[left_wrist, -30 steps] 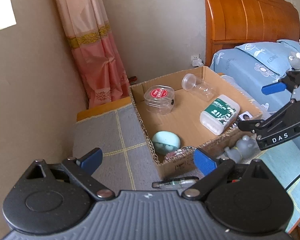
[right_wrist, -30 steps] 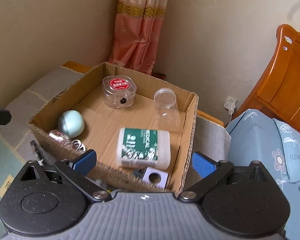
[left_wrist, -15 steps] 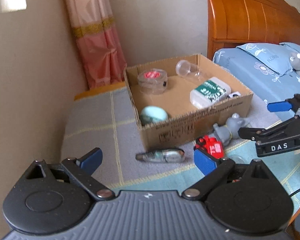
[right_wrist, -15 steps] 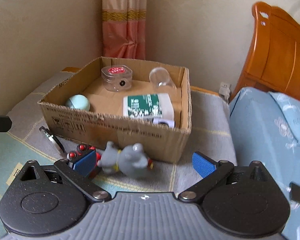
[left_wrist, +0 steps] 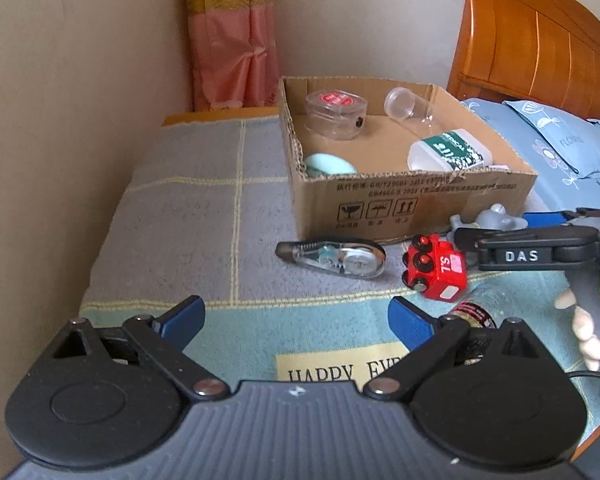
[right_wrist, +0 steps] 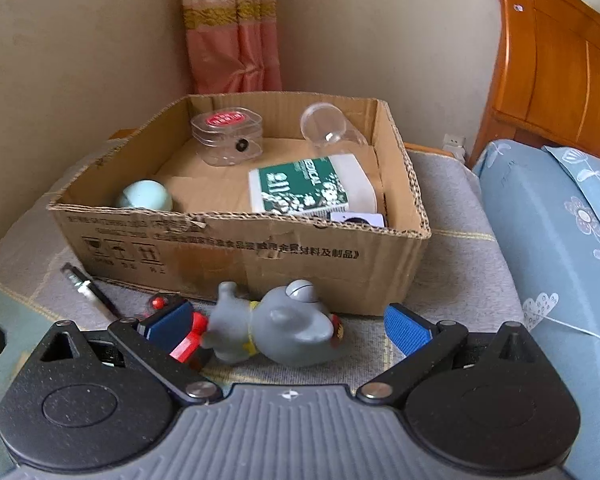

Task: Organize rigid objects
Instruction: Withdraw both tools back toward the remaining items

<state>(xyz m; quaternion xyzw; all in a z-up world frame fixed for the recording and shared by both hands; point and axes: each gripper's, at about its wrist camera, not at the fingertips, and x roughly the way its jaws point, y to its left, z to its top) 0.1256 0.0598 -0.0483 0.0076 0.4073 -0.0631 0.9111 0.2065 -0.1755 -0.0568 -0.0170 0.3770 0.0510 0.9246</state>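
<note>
A cardboard box (left_wrist: 404,204) (right_wrist: 236,248) holds a clear jar with a red lid (left_wrist: 336,120) (right_wrist: 228,136), a clear cup (right_wrist: 328,124), a green-labelled white container (right_wrist: 312,190) and a mint ball (right_wrist: 144,196). In front of it lie a correction-tape dispenser (left_wrist: 336,258), a red toy car (left_wrist: 436,268) and a grey toy figure (right_wrist: 276,324). My left gripper (left_wrist: 296,320) is open and empty above the mat. My right gripper (right_wrist: 288,324) is open, with the grey figure between its fingers, untouched as far as I can tell.
A small bottle (left_wrist: 472,312) lies by the left gripper's right finger. The mat (left_wrist: 204,208) covers a surface against the wall. A bed with blue bedding (right_wrist: 560,216) and a wooden headboard (left_wrist: 540,40) is on the right. A pink curtain (right_wrist: 232,28) hangs behind.
Both grippers have pulled back and down from over the box to in front of it. The grey figure now sits between the right fingers.
</note>
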